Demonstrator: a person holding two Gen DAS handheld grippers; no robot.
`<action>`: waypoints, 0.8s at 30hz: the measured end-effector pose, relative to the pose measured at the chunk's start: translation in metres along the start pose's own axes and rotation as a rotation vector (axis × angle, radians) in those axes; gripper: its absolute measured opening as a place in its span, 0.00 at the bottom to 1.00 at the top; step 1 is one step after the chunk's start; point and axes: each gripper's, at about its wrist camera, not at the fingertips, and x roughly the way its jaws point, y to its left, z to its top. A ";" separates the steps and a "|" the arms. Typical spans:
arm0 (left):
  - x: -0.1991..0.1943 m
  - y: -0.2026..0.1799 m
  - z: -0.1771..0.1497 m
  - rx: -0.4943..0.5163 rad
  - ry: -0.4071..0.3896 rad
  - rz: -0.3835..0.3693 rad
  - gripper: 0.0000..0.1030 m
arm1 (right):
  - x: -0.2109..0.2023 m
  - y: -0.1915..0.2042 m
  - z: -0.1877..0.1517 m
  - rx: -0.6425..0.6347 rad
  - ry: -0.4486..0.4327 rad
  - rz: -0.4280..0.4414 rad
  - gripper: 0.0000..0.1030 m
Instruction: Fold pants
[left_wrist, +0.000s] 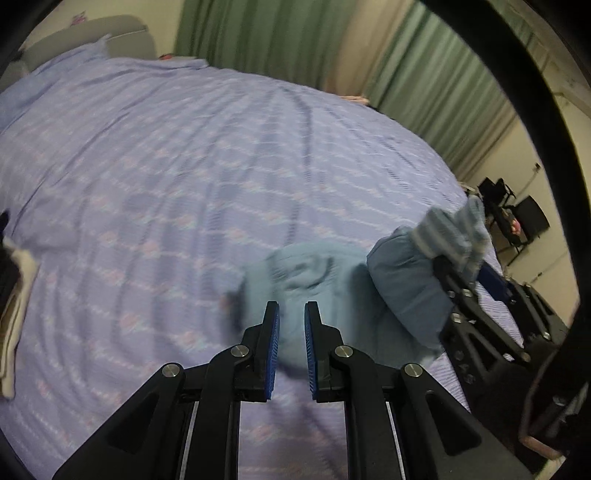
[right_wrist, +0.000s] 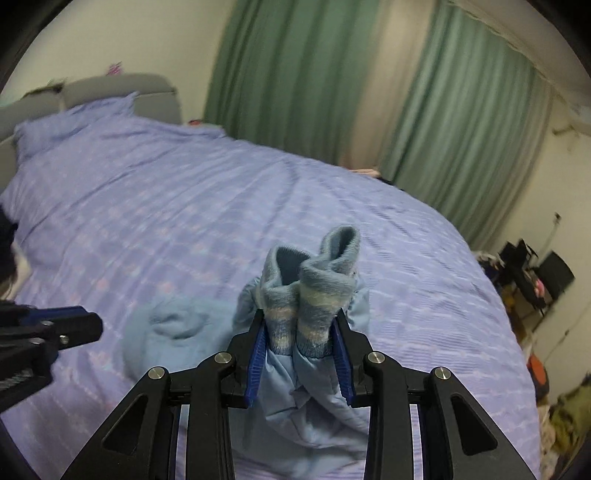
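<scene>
Small light-blue pants (right_wrist: 314, 391) with striped knit ankle cuffs (right_wrist: 312, 291) lie bunched on the purple bedspread (right_wrist: 184, 206). My right gripper (right_wrist: 301, 343) is shut on the two cuffs and holds them up, the legs hanging below. The rest of the pants (left_wrist: 314, 273) sits crumpled on the bed just ahead of my left gripper (left_wrist: 291, 321), which is open and empty, jaws a small gap apart. The right gripper with the cuffs (left_wrist: 454, 232) shows at the right of the left wrist view. The left gripper (right_wrist: 70, 326) shows at the left of the right wrist view.
The bed has a grey headboard (right_wrist: 122, 88) at the far left. Green curtains (right_wrist: 295, 74) hang behind. Folded pale cloth (left_wrist: 14, 295) lies at the bed's left edge. Dark chairs and clutter (right_wrist: 535, 280) stand beyond the bed's right side.
</scene>
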 end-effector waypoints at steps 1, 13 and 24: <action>-0.002 0.007 -0.004 -0.009 0.002 0.009 0.13 | 0.003 0.011 -0.002 -0.018 0.012 0.021 0.33; -0.027 0.034 -0.014 -0.026 -0.031 0.045 0.37 | 0.021 0.044 -0.025 0.063 0.103 0.373 0.65; -0.032 -0.027 0.009 0.106 -0.057 -0.127 0.44 | -0.043 -0.029 -0.026 0.146 0.001 0.368 0.69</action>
